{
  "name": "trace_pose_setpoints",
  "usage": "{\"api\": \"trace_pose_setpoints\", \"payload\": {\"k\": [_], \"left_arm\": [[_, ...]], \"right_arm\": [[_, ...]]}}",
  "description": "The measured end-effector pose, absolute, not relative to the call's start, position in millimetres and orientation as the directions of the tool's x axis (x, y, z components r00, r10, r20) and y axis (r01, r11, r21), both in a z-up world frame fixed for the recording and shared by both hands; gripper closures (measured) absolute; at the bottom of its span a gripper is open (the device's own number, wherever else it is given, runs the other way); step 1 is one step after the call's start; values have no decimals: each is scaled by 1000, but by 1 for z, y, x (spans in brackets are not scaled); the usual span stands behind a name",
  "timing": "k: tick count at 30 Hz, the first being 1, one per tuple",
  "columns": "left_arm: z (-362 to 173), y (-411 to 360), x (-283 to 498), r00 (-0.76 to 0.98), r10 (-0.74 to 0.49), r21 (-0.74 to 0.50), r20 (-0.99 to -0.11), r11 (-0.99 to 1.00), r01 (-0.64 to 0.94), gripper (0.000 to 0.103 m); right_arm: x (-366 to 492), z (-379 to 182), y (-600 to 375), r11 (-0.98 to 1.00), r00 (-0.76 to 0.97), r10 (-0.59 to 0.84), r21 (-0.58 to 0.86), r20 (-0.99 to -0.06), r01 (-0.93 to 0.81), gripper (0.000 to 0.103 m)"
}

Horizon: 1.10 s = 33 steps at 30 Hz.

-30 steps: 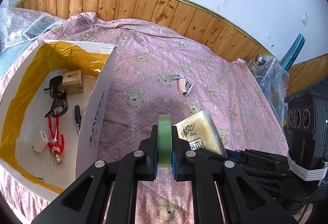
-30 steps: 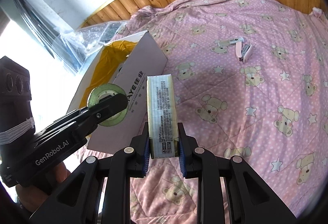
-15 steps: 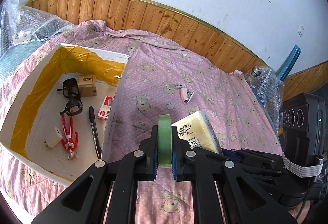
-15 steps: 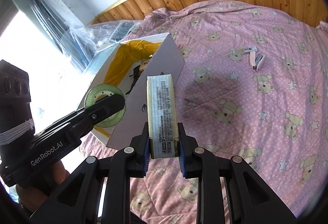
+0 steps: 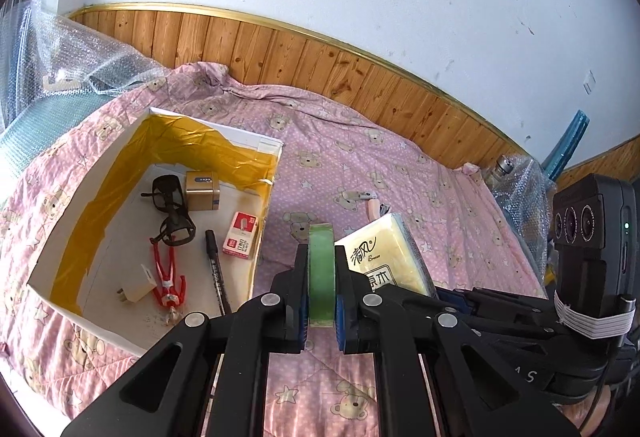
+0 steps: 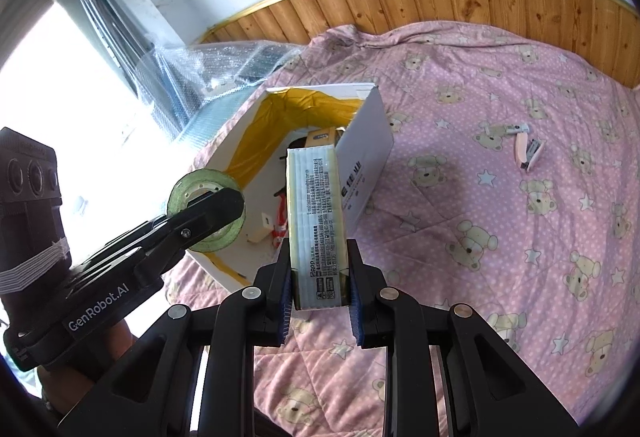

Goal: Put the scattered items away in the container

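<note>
Both grippers have risen and swung toward the box over the last second; more of the box floor shows now than a second ago. Left gripper [image 5: 321,279] is clamped on the green tape roll [image 5: 321,273], roll standing on edge between the jaws. Right gripper [image 6: 319,277] is closed on the tissue pack [image 6: 317,221], gripped at its lower end, pack sticking up and forward. The two are side by side, tissue pack just right of the tape roll in the left wrist view.

Cardboard box [image 5: 262,233] sits on the bed [image 5: 400,173], ahead and left of the left gripper, below both loads. Already inside: glasses [image 5: 172,207], small brown box [image 5: 202,191], red-white packet [image 5: 242,240], black pen [image 5: 215,269], white plug [image 5: 136,287], red toy figure [image 5: 170,279].

Judgement: carry phase is nearly done, and neither load looks to be over the opening yet. Next comes the move left over the rim, then release.

Still out on the bed, well ahead and right of the right gripper: pink stapler [image 6: 529,153] and a small white item [image 6: 516,128] touching or just beside it. These remain to be collected.
</note>
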<state>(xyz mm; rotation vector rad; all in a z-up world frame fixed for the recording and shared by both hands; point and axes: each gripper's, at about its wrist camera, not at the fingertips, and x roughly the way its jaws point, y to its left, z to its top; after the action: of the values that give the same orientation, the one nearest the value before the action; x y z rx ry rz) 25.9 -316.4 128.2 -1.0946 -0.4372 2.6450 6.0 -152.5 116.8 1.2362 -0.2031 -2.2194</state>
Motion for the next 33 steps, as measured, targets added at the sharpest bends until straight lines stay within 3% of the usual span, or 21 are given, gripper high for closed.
{"api": "trace_pose_setpoints", "payload": {"k": [33], "left_arm": [[110, -447, 8, -727, 229, -423, -647, -901, 93, 93]], "right_arm": [[-8, 131, -255, -757, -323, -588, 363, -741, 544, 78]]}}
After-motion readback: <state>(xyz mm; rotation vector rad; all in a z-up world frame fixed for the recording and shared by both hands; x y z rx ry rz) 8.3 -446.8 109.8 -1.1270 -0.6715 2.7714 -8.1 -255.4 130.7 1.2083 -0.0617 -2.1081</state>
